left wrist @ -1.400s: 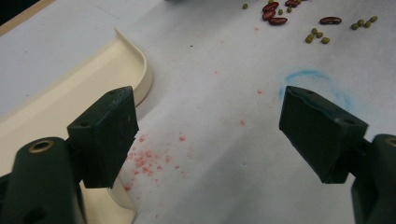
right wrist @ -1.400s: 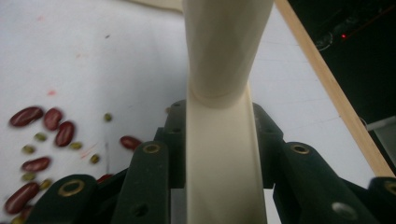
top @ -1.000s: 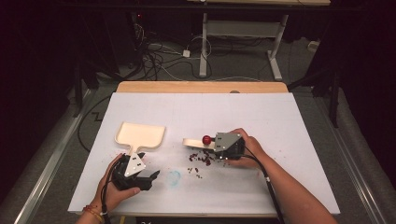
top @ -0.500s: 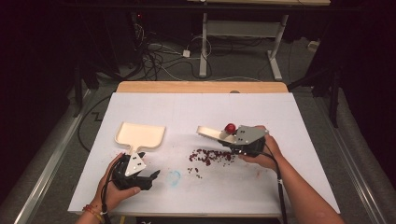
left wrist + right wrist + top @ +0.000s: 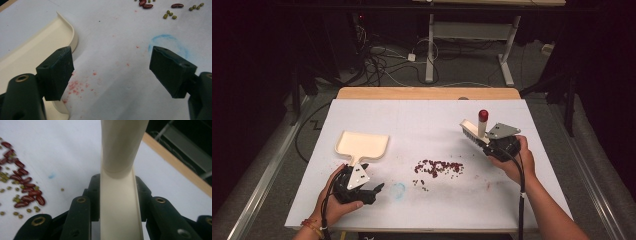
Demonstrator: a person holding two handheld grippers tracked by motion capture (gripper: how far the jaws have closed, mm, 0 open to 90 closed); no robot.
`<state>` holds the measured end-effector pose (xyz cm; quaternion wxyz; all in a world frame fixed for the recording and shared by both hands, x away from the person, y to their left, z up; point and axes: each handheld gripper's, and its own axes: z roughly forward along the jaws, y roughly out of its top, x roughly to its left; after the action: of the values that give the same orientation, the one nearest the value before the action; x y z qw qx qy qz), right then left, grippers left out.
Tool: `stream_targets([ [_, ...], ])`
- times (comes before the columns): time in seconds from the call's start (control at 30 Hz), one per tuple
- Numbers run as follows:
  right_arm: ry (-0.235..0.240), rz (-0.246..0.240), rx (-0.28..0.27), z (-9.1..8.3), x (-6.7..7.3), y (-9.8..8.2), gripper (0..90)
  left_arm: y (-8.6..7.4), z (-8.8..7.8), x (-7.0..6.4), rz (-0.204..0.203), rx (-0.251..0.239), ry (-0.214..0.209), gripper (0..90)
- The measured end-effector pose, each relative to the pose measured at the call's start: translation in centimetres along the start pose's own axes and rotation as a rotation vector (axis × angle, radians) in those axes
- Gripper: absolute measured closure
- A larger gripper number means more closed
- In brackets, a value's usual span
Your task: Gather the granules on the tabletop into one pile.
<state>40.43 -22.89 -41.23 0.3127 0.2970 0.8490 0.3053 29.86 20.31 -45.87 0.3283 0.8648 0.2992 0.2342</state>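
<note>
1. The table [image 5: 422, 120] is white with a tan wooden far edge.
2. The dustpan [image 5: 362, 146] is cream.
3. The brush [image 5: 476, 131] is cream with a red cap.
4. The beans [image 5: 438, 168] are dark red and small green.
5. The jaws are black.
6. A blue smudge [image 5: 170, 42] and pink specks [image 5: 77, 86] mark the table.

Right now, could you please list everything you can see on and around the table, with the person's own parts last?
Dustpan: one, cream, table's left.
Brush: one, cream with red-tipped handle, held above table's right.
Beans: many, red with small green ones, scattered mid-table.
Blue mark: one, near left claw.
Table: one, white top, wooden far edge.
Cables: several, floor behind.
Left claw: black, open, beside dustpan.
Right claw: black, shut on brush.
Hands: two, bottom.
</note>
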Motion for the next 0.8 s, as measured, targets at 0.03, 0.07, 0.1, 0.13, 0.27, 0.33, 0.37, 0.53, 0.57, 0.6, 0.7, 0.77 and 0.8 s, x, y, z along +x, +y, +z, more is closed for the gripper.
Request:
stream_targets([
  [0.03,-0.008,-0.001,0.018,0.3,0.2,-0.2,67.2,0.1,0.1,0.0,0.011,-0.005,0.005,18.9],
  [0.07,-0.017,-0.005,0.041,0.7,0.6,-0.4,67.2,0.1,0.1,0.0,0.013,-0.004,0.005,18.9],
  [0.1,-0.021,-0.011,0.050,0.9,0.8,-0.5,67.3,0.1,0.1,0.0,0.016,-0.004,0.003,18.9],
  [0.13,-0.014,-0.001,0.043,1.1,1.2,-0.5,67.3,0.1,0.1,0.0,0.018,-0.002,0.002,18.9],
  [0.27,-0.025,-0.047,0.059,1.4,3.1,0.0,67.2,0.1,0.1,0.0,0.019,-0.005,-0.001,18.9],
  [0.33,0.000,-0.063,0.056,1.5,4.2,0.3,67.0,0.1,0.1,0.0,0.020,-0.006,0.000,18.9],
  [0.37,0.013,-0.070,0.044,1.5,4.7,0.6,67.1,0.1,0.1,0.0,0.019,-0.007,0.002,18.9],
  [0.53,0.075,-0.081,0.017,1.5,7.1,1.8,67.1,0.1,0.0,0.0,0.017,-0.011,0.004,18.9],
  [0.57,0.078,-0.085,0.018,1.4,7.4,2.0,67.1,0.1,0.0,0.0,0.017,-0.011,0.004,18.9],
  [0.6,0.081,-0.089,0.014,1.4,7.8,2.2,67.1,0.1,0.0,0.0,0.017,-0.011,0.004,18.9],
  [0.7,0.114,-0.086,0.011,1.1,8.6,2.7,67.2,0.1,0.1,0.0,0.017,-0.008,0.003,18.9],
  [0.77,0.132,-0.082,0.007,1.0,8.9,3.0,67.1,0.1,0.1,0.0,0.018,-0.007,0.003,18.9],
  [0.8,0.145,-0.078,0.003,1.0,9.1,3.1,67.2,0.1,0.1,0.0,0.017,-0.008,0.002,18.9],
])
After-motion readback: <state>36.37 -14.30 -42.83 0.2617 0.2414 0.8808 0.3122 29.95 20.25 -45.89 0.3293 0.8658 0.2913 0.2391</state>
